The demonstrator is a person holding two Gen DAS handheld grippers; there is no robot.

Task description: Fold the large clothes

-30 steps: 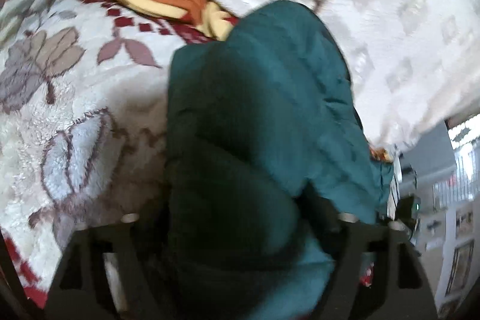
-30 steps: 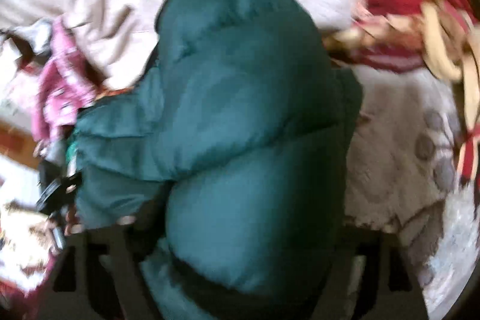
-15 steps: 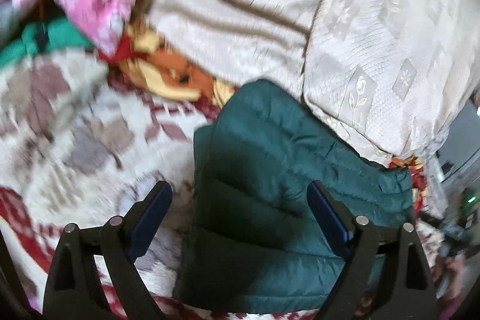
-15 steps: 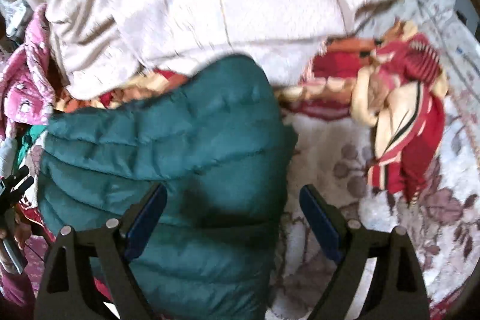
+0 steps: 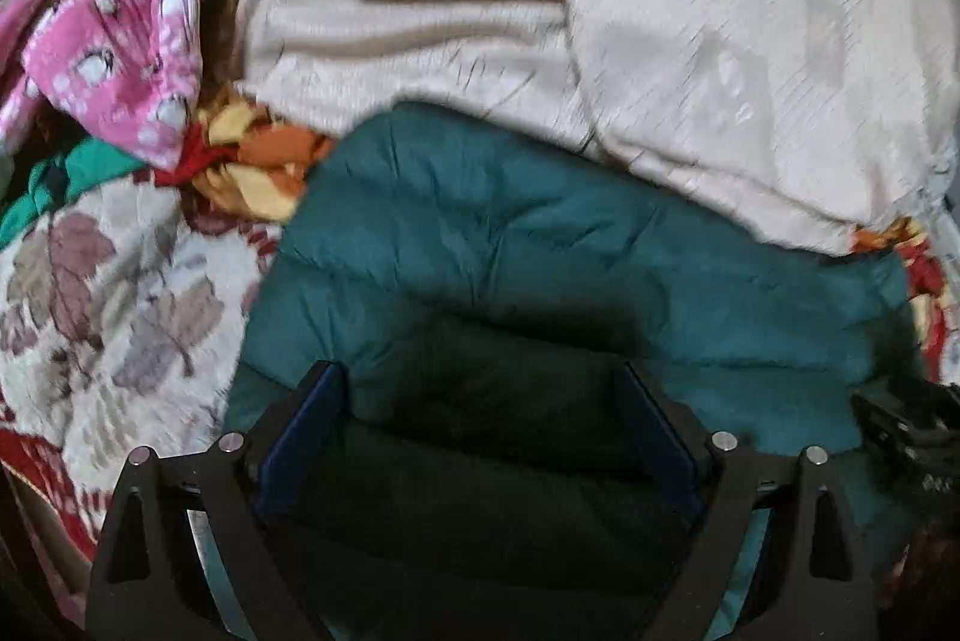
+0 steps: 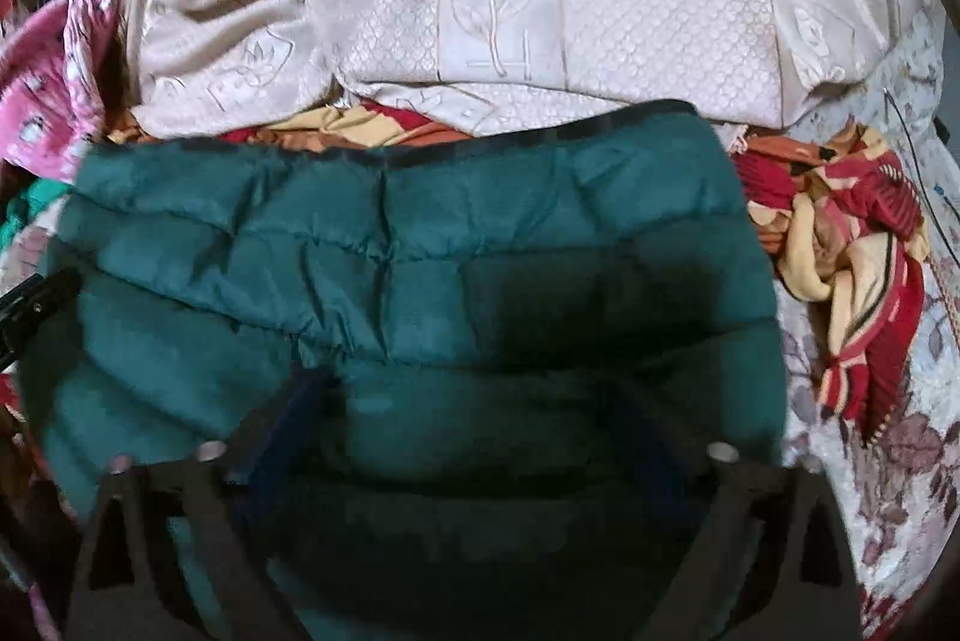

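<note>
A teal quilted puffer jacket (image 5: 540, 251) lies folded into a compact bundle on the patterned bed cover. In the right wrist view the jacket (image 6: 420, 251) fills the middle, with its dark hem along the far edge. My left gripper (image 5: 480, 401) is open, its blue-padded fingers (image 5: 312, 419) spread just over the jacket's near part. My right gripper (image 6: 474, 401) is open too, fingers (image 6: 282, 419) spread low over the jacket. Neither holds the fabric.
A cream embossed quilt (image 5: 660, 11) (image 6: 540, 11) is heaped behind the jacket. A pink patterned garment (image 5: 120, 41) lies at the far left. A red, yellow and orange cloth (image 6: 852, 245) lies to the right. The floral bed cover (image 5: 120, 311) spreads on the left.
Both grippers were shut on the jacket a second ago, then opened and let it drop on the bed. Since then both have moved closer over it.
</note>
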